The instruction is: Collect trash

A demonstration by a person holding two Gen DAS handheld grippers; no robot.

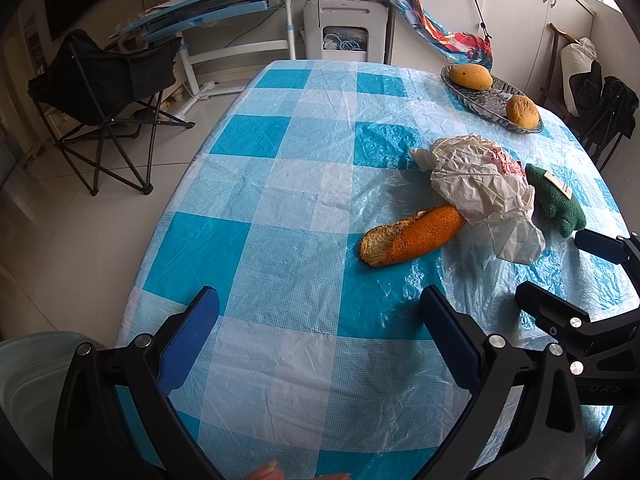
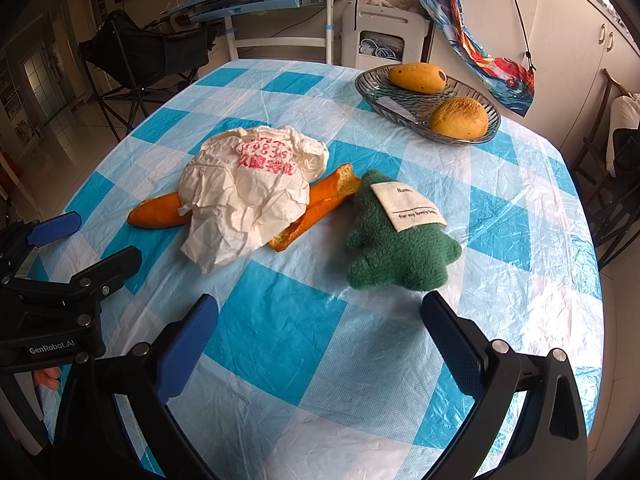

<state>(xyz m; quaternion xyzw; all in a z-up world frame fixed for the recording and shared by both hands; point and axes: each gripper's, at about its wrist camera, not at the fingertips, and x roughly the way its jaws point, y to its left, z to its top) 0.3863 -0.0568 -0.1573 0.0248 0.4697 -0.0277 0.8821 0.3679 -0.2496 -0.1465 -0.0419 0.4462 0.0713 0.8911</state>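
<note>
Desk (image 2: 280, 320) under checked plastic sheet. Left hand-held gripper (image 1: 320, 340) and right hand-held gripper (image 2: 316, 340): both spread wide, empty, low over the near edge. Mid-desk: one crumpled white bag (image 2: 248, 200), likely light and slippery, pinch a raised fold; under it two peel strips (image 2: 160, 210). Beside: one green plush (image 2: 396, 240). Far: one fruit dish (image 2: 404, 108), two fruits.

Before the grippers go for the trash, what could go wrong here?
1. The crumpled white bag lies over the orange peels, so lifting it may drag or scatter them.
2. The green plush toy sits right beside the peels; the open right gripper might take it by mistake.
3. The plastic tablecloth is wrinkled and may snag a fingertip.
</note>
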